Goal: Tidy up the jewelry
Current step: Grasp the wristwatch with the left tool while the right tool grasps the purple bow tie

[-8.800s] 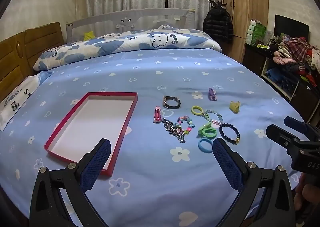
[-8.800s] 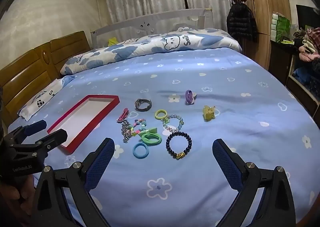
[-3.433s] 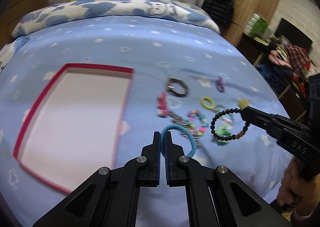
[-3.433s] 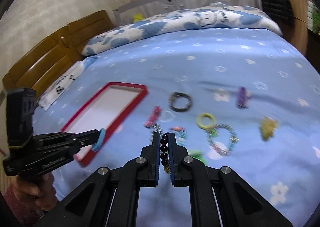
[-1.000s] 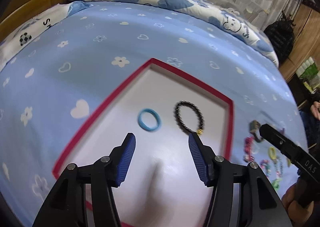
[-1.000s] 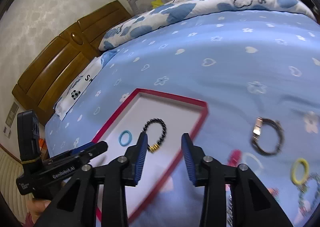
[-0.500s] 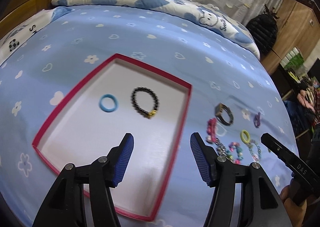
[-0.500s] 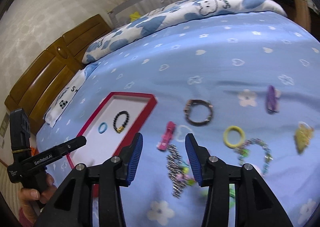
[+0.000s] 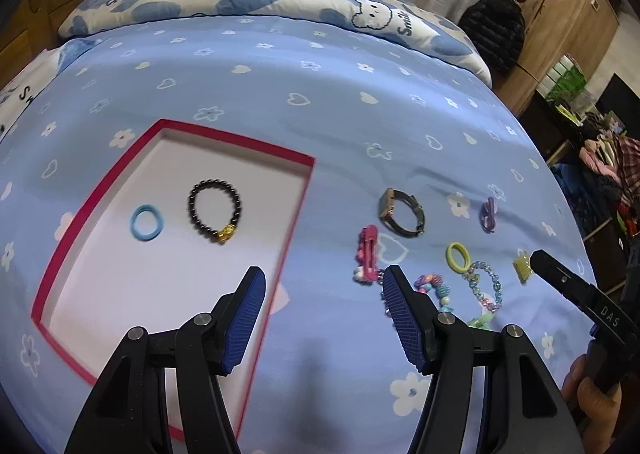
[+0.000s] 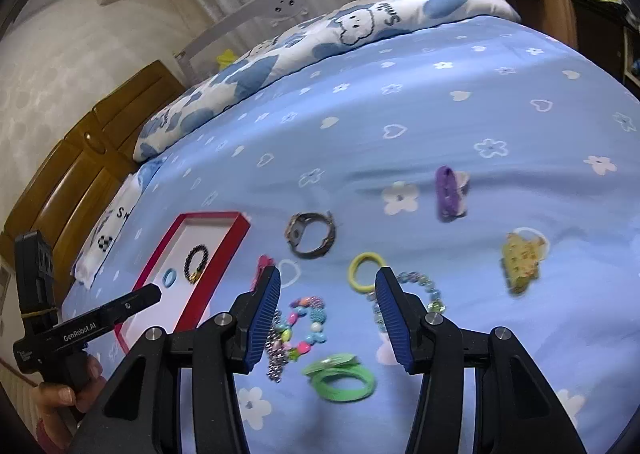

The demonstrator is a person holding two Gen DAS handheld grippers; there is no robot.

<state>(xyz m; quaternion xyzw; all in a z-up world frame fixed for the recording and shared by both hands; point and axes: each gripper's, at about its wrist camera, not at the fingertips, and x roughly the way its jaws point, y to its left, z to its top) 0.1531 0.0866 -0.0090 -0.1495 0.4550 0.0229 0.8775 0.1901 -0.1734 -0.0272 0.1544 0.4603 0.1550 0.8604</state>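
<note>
A red-rimmed white tray (image 9: 297, 210) lies on the blue bedspread and holds a blue hair tie (image 9: 147, 223) and a black bead bracelet (image 9: 215, 210). My left gripper (image 9: 323, 274) hangs open over the tray's right rim, with nothing between its fingers. My right gripper (image 10: 328, 274) hovers above the loose pile, its jaws opening and empty. Under it lie a colourful bead bracelet (image 10: 304, 328), a metal chain (image 10: 276, 352), a green hair tie (image 10: 340, 378) and a yellow-green hair tie (image 10: 364, 271). A watch (image 10: 311, 235) sits just beyond.
Farther right lie a purple clip (image 10: 451, 193), a yellow clip (image 10: 520, 262) and a clear bead bracelet (image 10: 416, 294). A pink clip (image 9: 368, 252) lies beside the tray. A folded quilt (image 9: 248, 2) and wooden headboard (image 10: 80, 158) close the far end; a wardrobe (image 9: 568, 22) stands to the right.
Both grippers have swung away from the tray to the right, toward the loose pile. The hair tie and bracelet stay in the tray. The right jaws stand wider.
</note>
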